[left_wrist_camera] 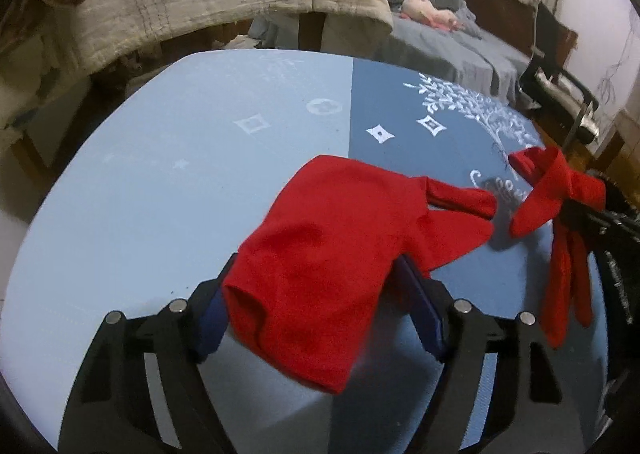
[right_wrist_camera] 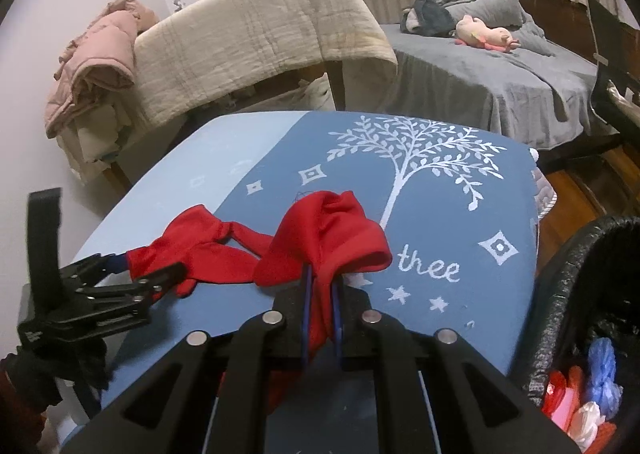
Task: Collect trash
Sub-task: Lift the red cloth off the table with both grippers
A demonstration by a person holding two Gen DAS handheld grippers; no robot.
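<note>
Red cloth, right: your right gripper (right_wrist_camera: 320, 318) has its pads pressed together on a red fabric piece (right_wrist_camera: 332, 238); the bunched end flops forward over the fingertips toward 12 o'clock, and the rest hangs down between the jaws.
Red cloth, left: a second red fabric piece (left_wrist_camera: 332, 254) lies on the blue table cover (left_wrist_camera: 160, 193) between the spread fingers of your left gripper (left_wrist_camera: 316, 314). I cannot tell whether the pads press it at all.
Long axis: the left piece runs from 6 o'clock, at your fingers, out toward 2 o'clock, ending in narrow strips.
Bin: the black-lined bin (right_wrist_camera: 568, 270) sits at 4 o'clock from your right gripper, just beside the table edge, with coloured scraps inside.
Nearer hand: your right one, by my reading; it likely swings right to drop.
Look: both pieces are soft, matte, limp, creased.
</note>
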